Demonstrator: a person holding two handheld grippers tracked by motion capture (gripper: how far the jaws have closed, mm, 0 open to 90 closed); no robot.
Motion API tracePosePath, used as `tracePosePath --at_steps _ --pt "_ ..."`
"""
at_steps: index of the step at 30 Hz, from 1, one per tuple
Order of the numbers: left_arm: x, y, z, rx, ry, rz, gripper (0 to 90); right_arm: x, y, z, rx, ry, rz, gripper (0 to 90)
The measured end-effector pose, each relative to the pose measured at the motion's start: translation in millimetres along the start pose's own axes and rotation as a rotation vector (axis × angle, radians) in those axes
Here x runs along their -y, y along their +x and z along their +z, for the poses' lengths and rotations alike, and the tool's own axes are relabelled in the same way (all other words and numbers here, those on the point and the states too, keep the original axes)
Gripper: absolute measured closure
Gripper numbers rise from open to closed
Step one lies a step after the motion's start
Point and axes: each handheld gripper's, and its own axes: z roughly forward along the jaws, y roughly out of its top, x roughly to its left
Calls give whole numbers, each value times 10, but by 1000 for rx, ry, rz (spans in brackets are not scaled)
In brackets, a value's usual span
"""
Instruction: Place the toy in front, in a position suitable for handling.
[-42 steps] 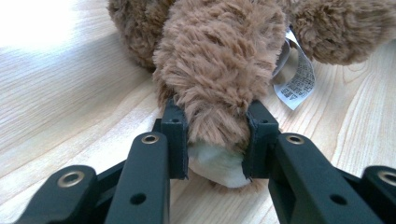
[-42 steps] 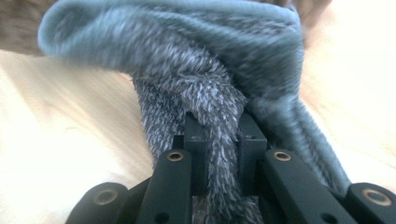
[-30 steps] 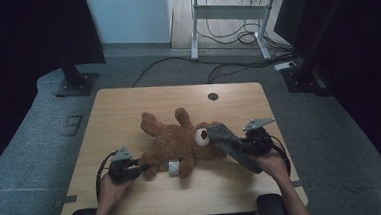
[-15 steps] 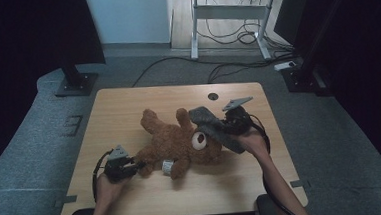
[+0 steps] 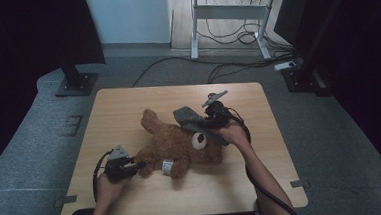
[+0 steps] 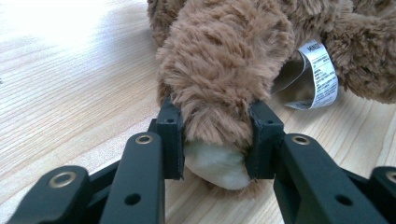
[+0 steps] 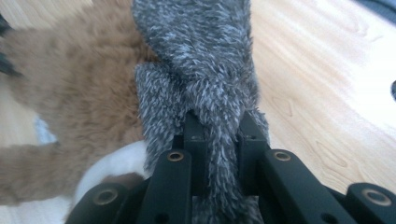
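High view is showing the brown plush toy (image 5: pixel 176 146) lying on the wooden counter (image 5: pixel 128 109), while the left gripper (image 5: pixel 132 167) is clamping its leg (image 6: pixel 219 93) and the right gripper (image 5: pixel 191 118) is pinching a grey furry piece (image 7: pixel 205 70) over its head.

The teddy bear (image 5: pixel 173 146) is shaggy brown with a cream paw sole (image 6: pixel 215 163) and a white printed label (image 6: pixel 320 74). The scarf (image 7: pixel 205 74) is mottled grey, the counter (image 5: pixel 128 106) pale wood-grain.
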Motion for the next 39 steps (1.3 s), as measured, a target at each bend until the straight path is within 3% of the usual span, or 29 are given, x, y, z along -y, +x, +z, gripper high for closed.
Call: tracePosePath --at_steps 2,7,22,32,39 --pt "-1 -3 5 2 0 0 634 8 -17 123 16 39 -10 782" --pt "-1 -6 10 2 0 3 642 22 -86 224 21 63 6 782" --pt "3 -13 11 3 -1 -4 646 158 -280 396 40 92 57 782" --pt "15 -13 3 7 -1 -18 646 455 -406 542 62 140 91 781" --pt "18 -15 -1 7 0 -18 645 607 -494 511 93 146 119 780"
